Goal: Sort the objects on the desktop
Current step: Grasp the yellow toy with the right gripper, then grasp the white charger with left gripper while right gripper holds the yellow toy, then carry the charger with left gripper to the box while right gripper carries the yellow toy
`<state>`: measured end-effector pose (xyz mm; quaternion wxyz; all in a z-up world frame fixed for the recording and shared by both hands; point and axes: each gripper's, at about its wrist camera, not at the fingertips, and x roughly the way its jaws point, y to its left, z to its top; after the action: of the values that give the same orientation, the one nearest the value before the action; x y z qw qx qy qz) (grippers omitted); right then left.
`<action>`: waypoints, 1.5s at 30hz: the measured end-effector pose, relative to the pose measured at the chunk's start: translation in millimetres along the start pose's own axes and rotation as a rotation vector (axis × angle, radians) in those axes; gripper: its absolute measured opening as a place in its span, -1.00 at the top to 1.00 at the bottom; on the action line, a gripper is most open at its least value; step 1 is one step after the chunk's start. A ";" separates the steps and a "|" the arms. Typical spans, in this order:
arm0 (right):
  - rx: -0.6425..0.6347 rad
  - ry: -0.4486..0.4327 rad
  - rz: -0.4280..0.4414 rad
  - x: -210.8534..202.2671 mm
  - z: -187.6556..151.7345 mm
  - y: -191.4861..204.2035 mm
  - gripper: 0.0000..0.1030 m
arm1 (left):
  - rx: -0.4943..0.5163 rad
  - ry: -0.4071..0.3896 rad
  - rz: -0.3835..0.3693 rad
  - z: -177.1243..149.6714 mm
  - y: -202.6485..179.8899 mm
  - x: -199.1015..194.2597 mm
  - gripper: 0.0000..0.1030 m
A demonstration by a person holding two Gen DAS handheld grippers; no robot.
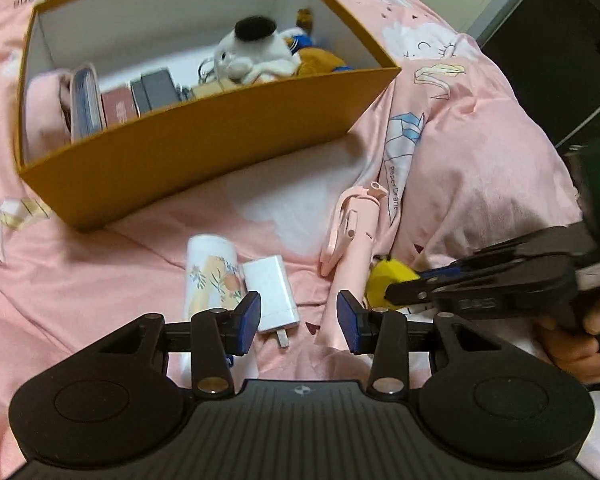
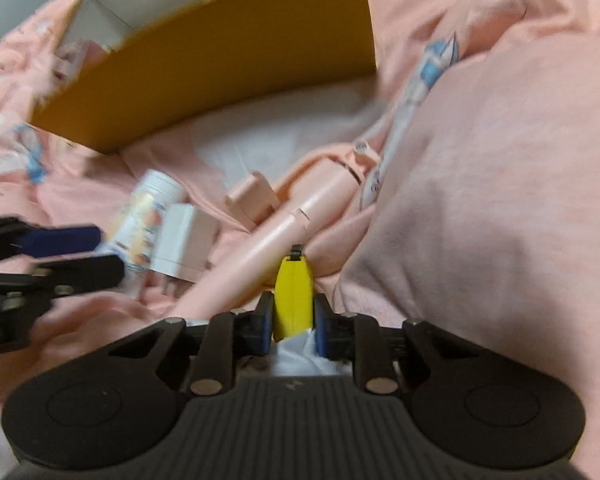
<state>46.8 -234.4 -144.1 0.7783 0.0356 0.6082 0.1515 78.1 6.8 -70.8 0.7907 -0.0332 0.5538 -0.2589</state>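
A: Quick status. How much is in the orange box (image 1: 204, 148) already?

B: A fair bit: white plush toy (image 1: 256, 54), a brownish plush (image 1: 320, 62) behind it, some small books or cases (image 1: 116, 106) standing along the near wall. Can't tell exactly what each one is.

A: What's left out on the pink bedsheet (image 1: 480, 152)?

B: Four things. Floral tube (image 1: 210, 276) and white charger (image 1: 270, 294) lying side by side, touching. The pink selfie stick (image 1: 350, 256) just beside them. And a small yellow item (image 2: 294, 298) tucked against the stick's lower end.

A: Grippers?

B: The right gripper (image 2: 292, 320) has its pads against both sides of the yellow item, pinching it. Looks like it is still down on the bedding, not lifted. There's something white underneath, tissue maybe, unclear.

A: Left?

B: The left gripper (image 1: 298, 316) is spread, nothing between the fingers, hovering over the charger and stick.

A: So progress?

B: I'd say past halfway. The yellow item goes next, three pickups after that.
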 end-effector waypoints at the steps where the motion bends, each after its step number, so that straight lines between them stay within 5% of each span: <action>1: 0.001 -0.013 0.014 -5.2 0.0 -0.9 0.59 | -0.015 0.018 -0.004 1.3 1.5 4.3 0.08; 8: 0.020 -0.132 0.033 -21.0 16.7 -12.3 0.59 | -0.044 0.123 0.040 3.6 -5.0 36.8 0.07; 21: 0.036 -0.091 0.047 5.5 16.1 -22.9 0.59 | -0.131 0.209 0.103 1.4 7.1 75.5 0.03; 29: 0.036 -0.068 0.046 10.2 12.8 -24.3 0.61 | -0.130 0.156 0.125 -5.3 3.6 65.6 0.25; 36: 0.019 -0.083 0.061 -1.4 10.1 -21.5 0.60 | -0.167 0.015 0.141 -14.2 2.8 27.6 0.29; 45: 0.087 -0.135 0.149 -34.5 17.6 -29.6 0.59 | -0.224 -0.140 0.073 -2.4 6.6 -15.4 0.29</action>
<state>62.0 -270.0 -114.4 0.8017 0.1246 0.5563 0.1795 74.6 20.0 -60.7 0.8277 -0.1188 0.5235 -0.1635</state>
